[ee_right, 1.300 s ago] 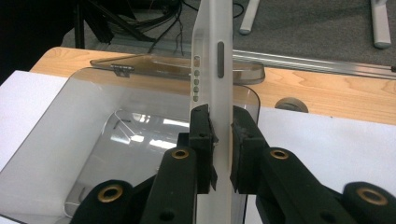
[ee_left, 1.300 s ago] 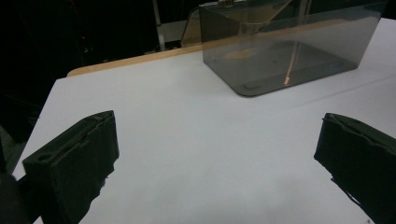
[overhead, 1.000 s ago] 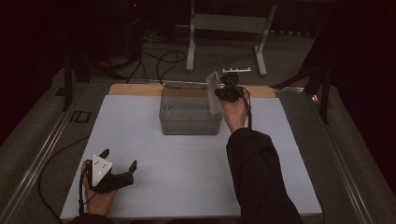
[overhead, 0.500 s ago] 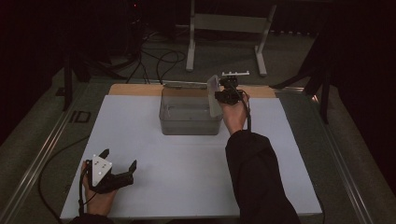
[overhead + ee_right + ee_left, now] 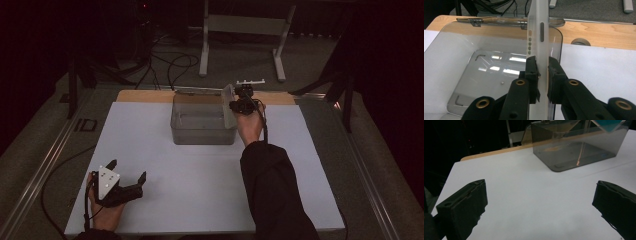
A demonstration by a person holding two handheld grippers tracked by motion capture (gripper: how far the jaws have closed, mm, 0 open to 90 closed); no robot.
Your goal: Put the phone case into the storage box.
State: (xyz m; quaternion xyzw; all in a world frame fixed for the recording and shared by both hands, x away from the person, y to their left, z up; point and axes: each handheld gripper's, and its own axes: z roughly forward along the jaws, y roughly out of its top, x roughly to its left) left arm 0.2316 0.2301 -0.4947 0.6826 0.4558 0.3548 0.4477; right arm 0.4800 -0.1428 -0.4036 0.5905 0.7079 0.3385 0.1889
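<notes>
Right hand-held gripper (image 5: 239,102): upper centre of the high view, at the right end of the clear box; jaws pinch a thin white flat device (image 5: 539,37) by its faces, edge toward the camera in the right gripper view.
White device (image 5: 228,98): upright, over the right wall of the box, its lower part between the jaws.
Clear box (image 5: 202,120): transparent bin on the desk (image 5: 200,175), upper centre of the high view; hinged lid (image 5: 511,21) open and lying back toward the wooden edge strip.
Left hand-held gripper (image 5: 122,186): lower left of the high view, resting low over the desk, jaws spread wide with nothing between them.
Left gripper view: box (image 5: 576,145) at upper right, well apart from the jaws.
</notes>
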